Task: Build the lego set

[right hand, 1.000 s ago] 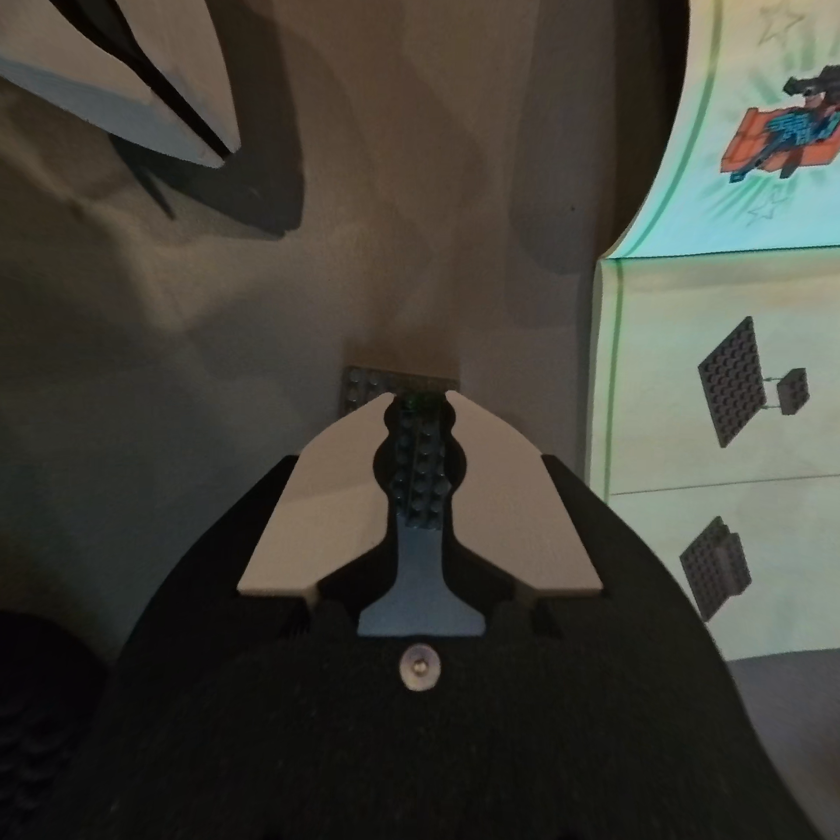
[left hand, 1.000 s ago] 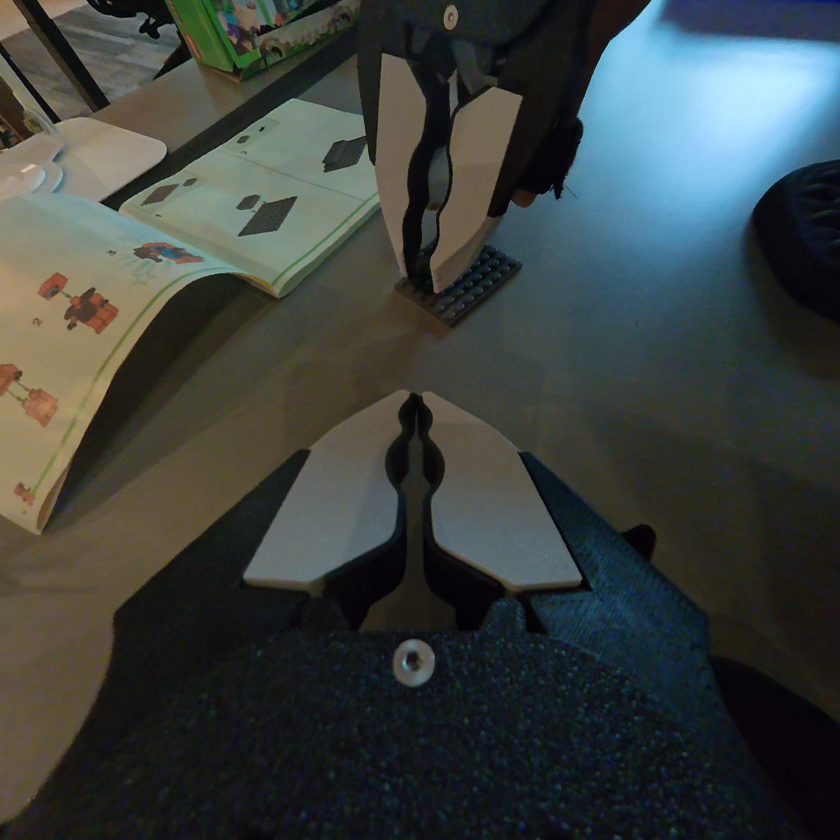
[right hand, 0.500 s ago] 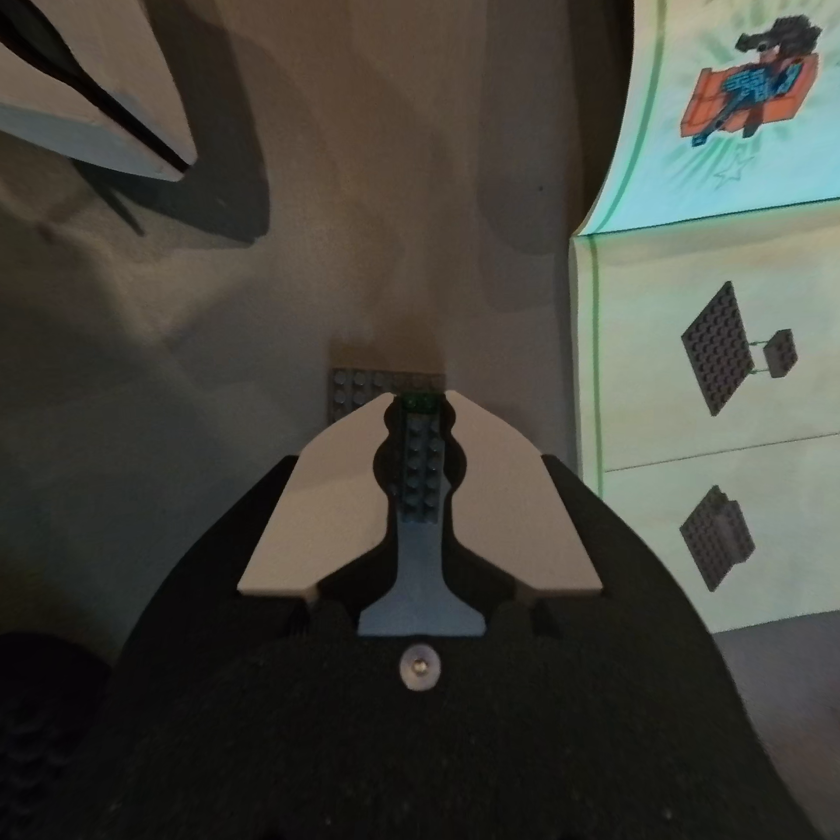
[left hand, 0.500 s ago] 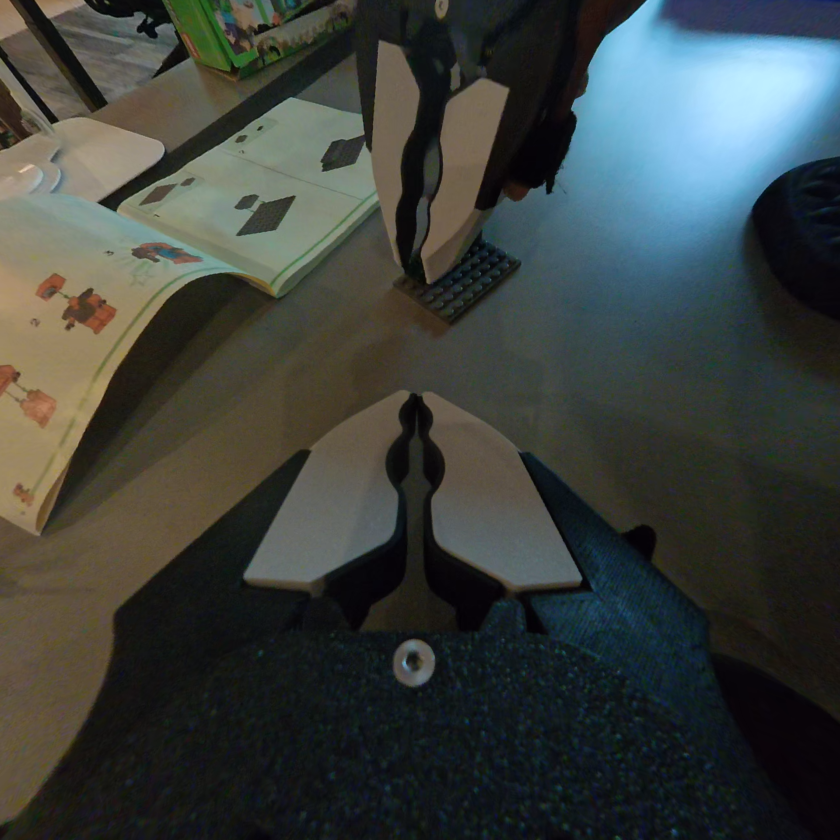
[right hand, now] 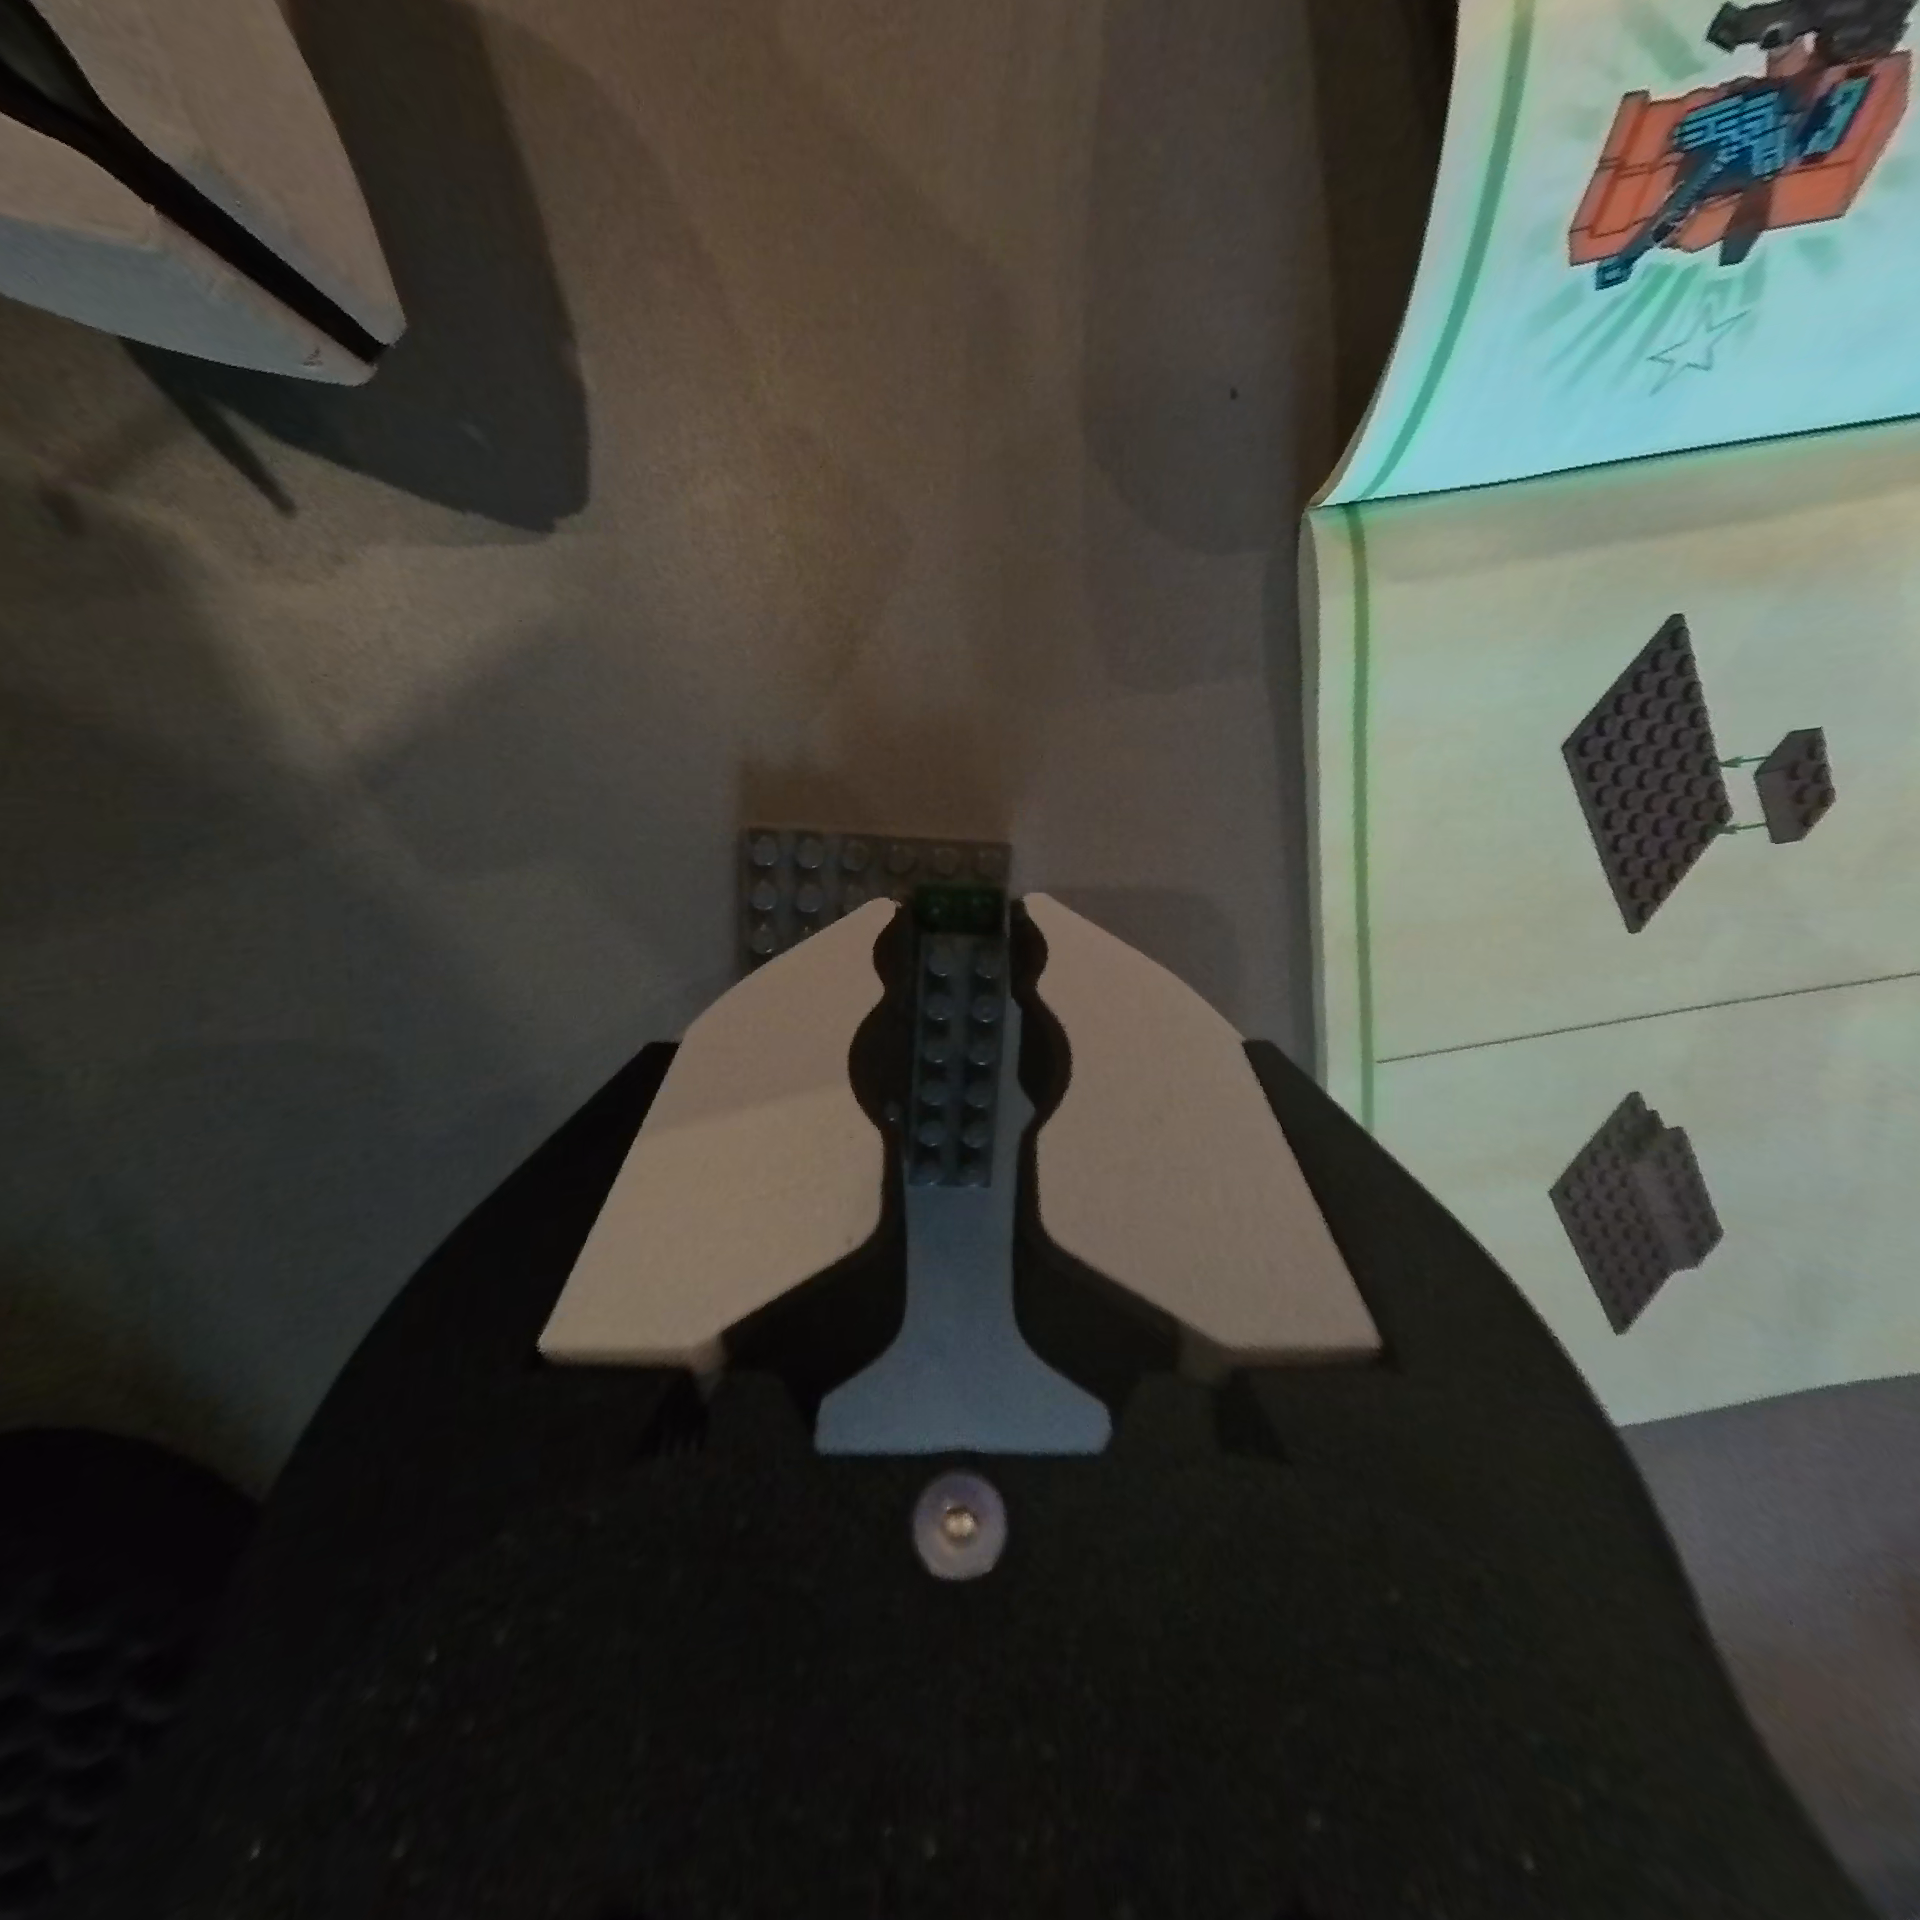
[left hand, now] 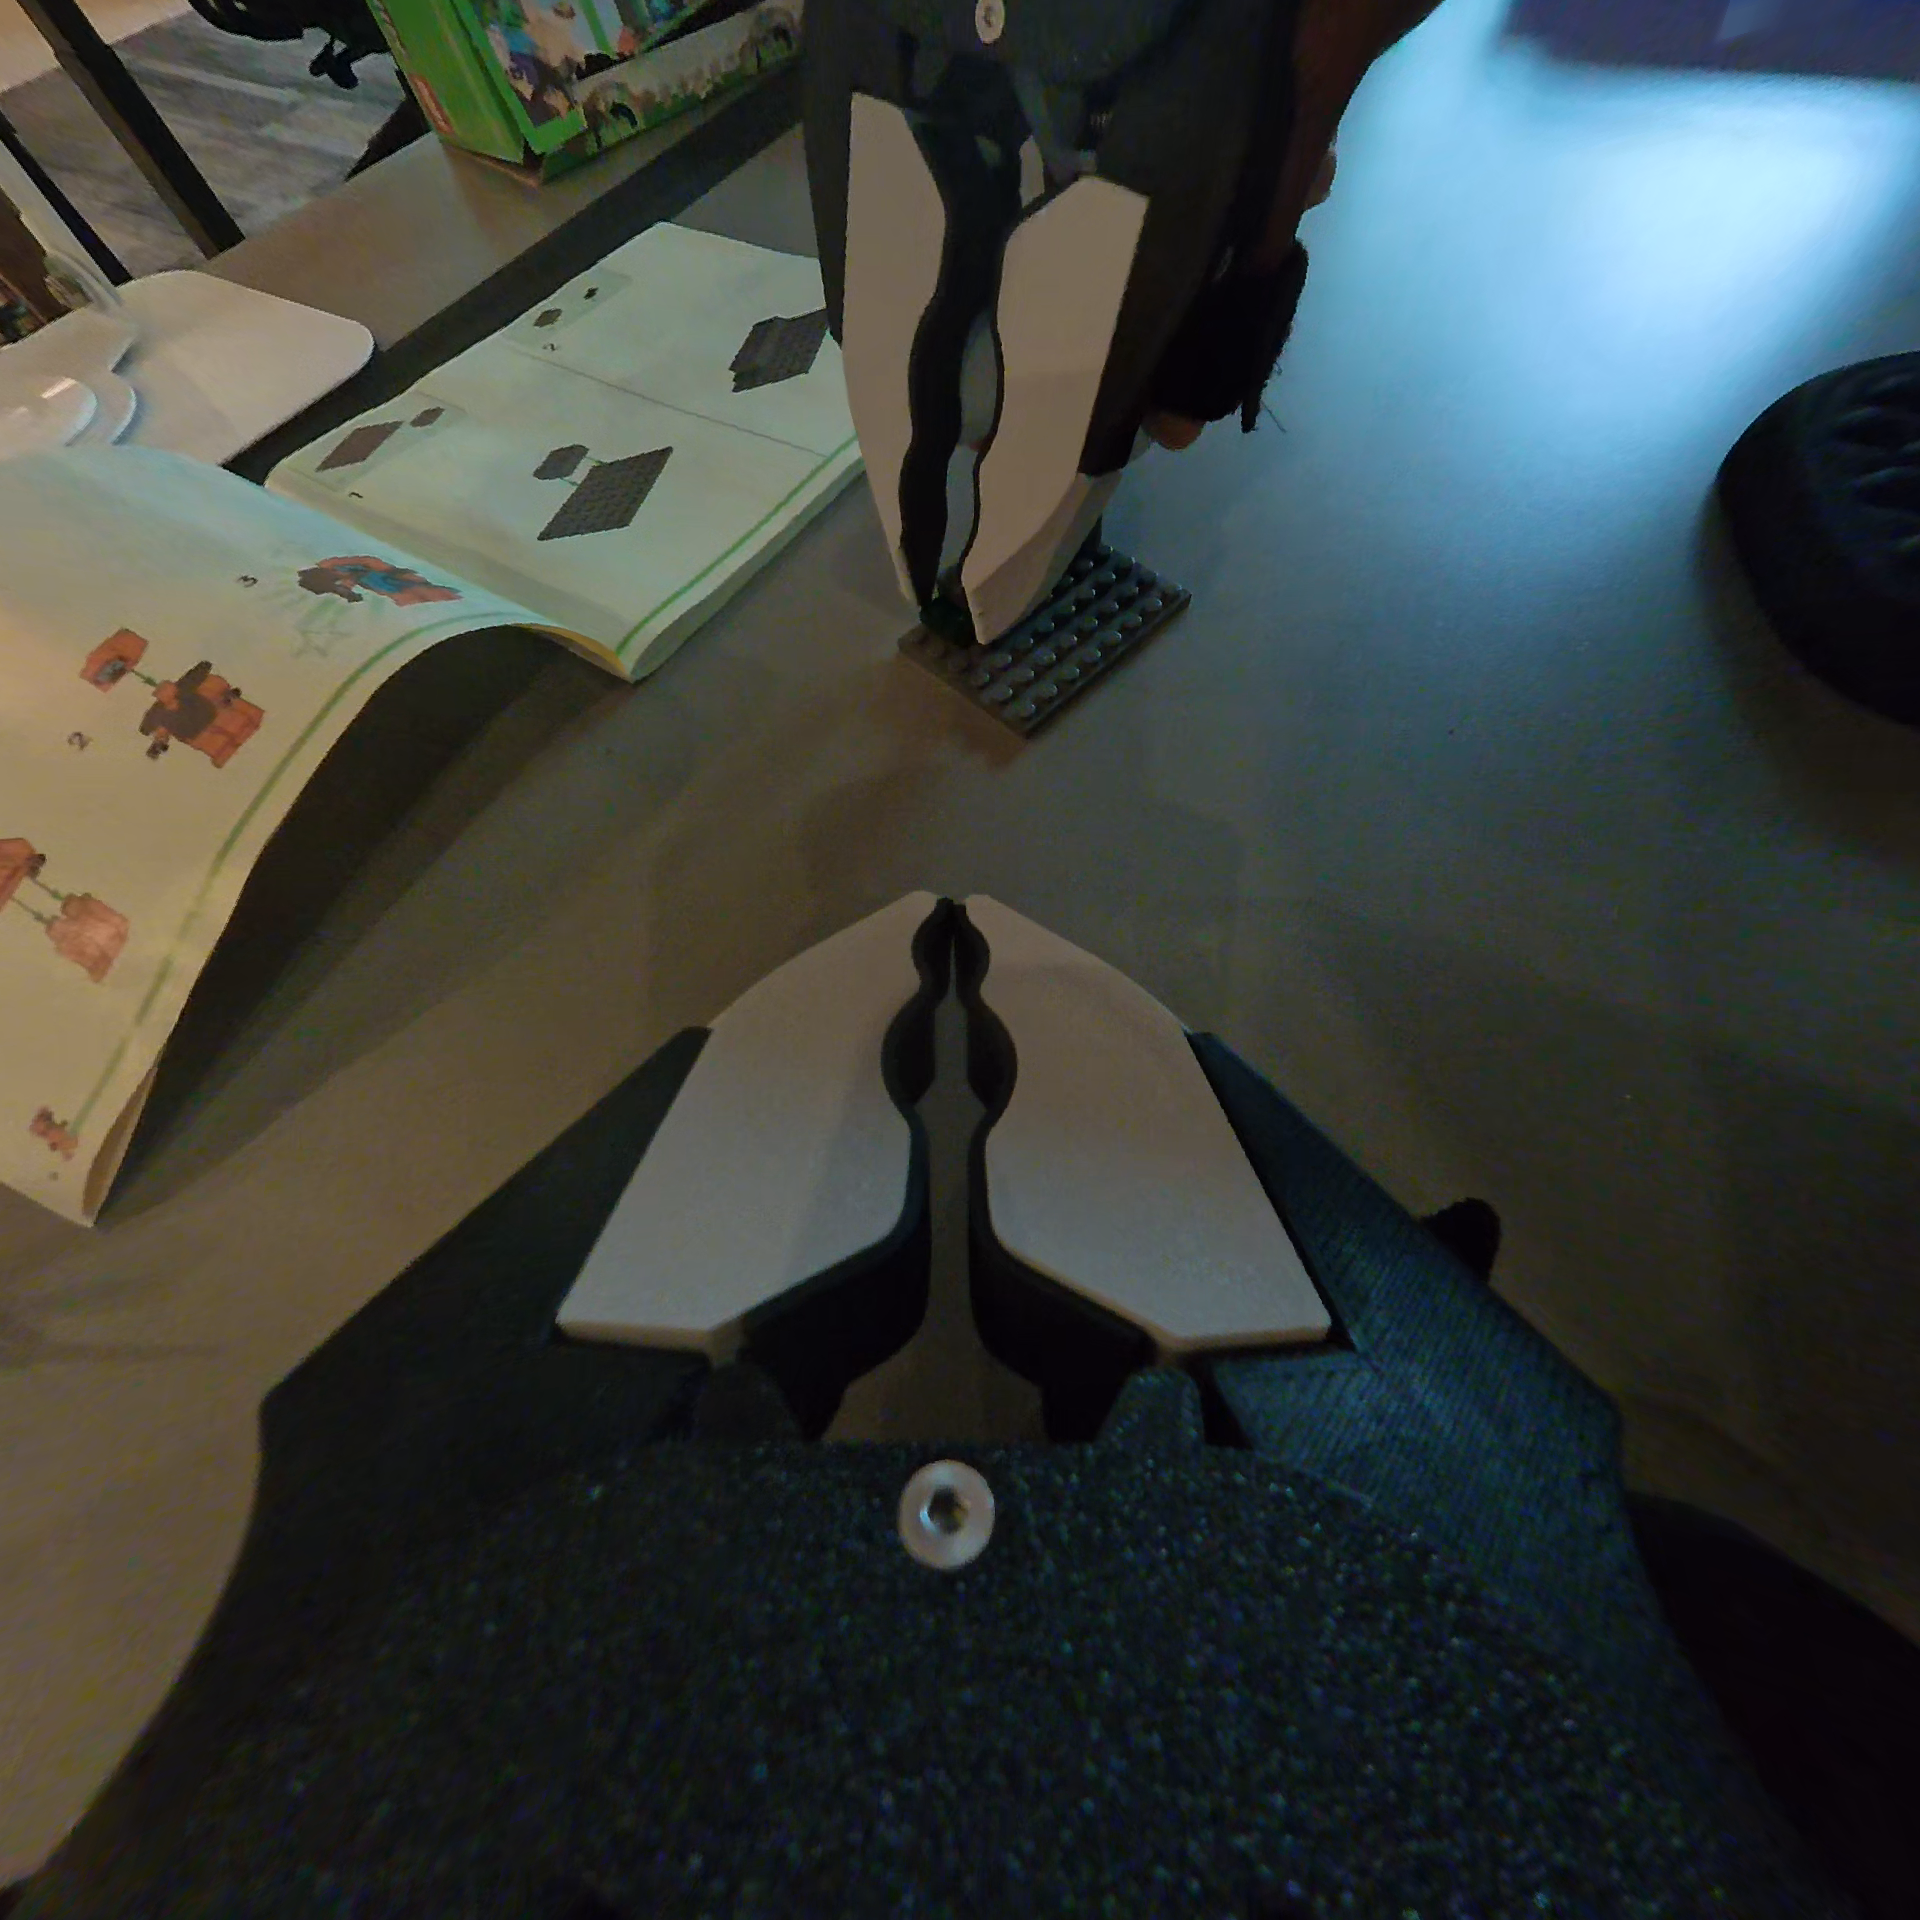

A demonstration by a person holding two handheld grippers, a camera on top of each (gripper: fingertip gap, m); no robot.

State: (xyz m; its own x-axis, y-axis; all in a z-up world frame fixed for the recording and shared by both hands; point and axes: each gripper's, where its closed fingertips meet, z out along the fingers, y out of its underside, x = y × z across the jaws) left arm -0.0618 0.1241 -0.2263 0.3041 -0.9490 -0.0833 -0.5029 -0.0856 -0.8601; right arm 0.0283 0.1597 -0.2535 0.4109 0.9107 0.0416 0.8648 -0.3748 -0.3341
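The right gripper (right hand: 958, 906) stands nose-down over the flat dark grey studded plastic baseplate (left hand: 1081, 649), which lies on the grey-brown tabletop (left hand: 1351, 935) just beside the open paper instruction booklet (left hand: 582, 488); between its white fingertips (right hand: 831, 956) sits a small dark green brick (right hand: 958, 909), pinched at the very tips and touching the plate near its corner closest to the booklet. Compared with a second ago, the gripper has shifted along the plate toward that corner and its jaws have drawn a little closer around the green piece (in the left wrist view the brick now shows as a dark speck under the tips, where earlier only the plate could be seen); whether the brick is fully seated on the studs cannot be told. That suggests the placing step is nearly done, and a firm downward press would be the sensible next thing before letting go.

The left gripper (left hand: 951, 904) hovers well short of the plate, low above the table; its jaws are closed with nothing between them, so the baseplate is unbraced and could skid under a press.

A green cardboard set box (left hand: 540, 73) stands at the far edge; a round black object (left hand: 1829, 540) lies off to the right.
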